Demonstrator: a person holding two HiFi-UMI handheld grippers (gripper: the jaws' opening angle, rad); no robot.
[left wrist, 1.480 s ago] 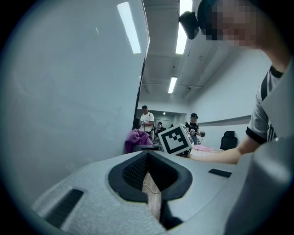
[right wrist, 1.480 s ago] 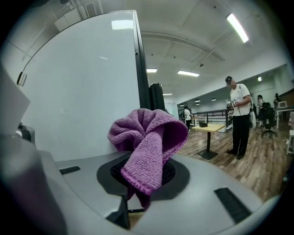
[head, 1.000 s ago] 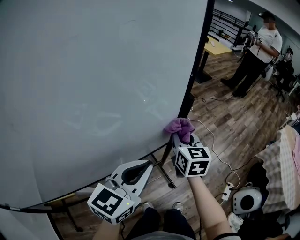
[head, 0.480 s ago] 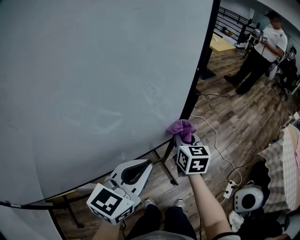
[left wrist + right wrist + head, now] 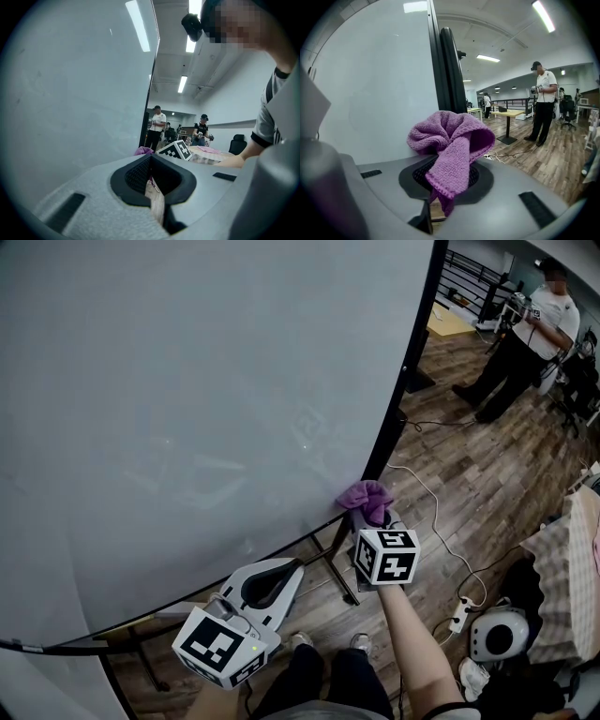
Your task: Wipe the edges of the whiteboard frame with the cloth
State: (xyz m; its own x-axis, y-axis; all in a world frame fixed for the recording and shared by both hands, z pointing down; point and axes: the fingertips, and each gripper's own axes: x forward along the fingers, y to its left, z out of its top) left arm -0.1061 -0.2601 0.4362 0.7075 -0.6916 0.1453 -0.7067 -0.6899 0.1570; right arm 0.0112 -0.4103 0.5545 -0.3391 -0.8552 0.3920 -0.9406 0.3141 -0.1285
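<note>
A big whiteboard (image 5: 187, 409) fills the head view, its black frame (image 5: 403, 371) running down the right side. My right gripper (image 5: 372, 517) is shut on a purple cloth (image 5: 366, 495) and holds it against the frame's lower right corner. In the right gripper view the cloth (image 5: 450, 140) bunches over the jaws, with the frame (image 5: 449, 75) right behind it. My left gripper (image 5: 272, 582) hangs below the board's bottom edge, shut and holding nothing. In the left gripper view the board (image 5: 70, 93) rises at left and the cloth (image 5: 143, 151) shows small ahead.
The board's stand legs (image 5: 342, 568) reach onto the wooden floor. A white cable (image 5: 431, 512), a power strip (image 5: 457, 615) and a round white device (image 5: 497, 638) lie at right. A person (image 5: 525, 334) stands far right near a table (image 5: 455, 320).
The head view has drifted a little. The right gripper still holds the cloth at the frame's lower right corner; the left gripper has not moved.
</note>
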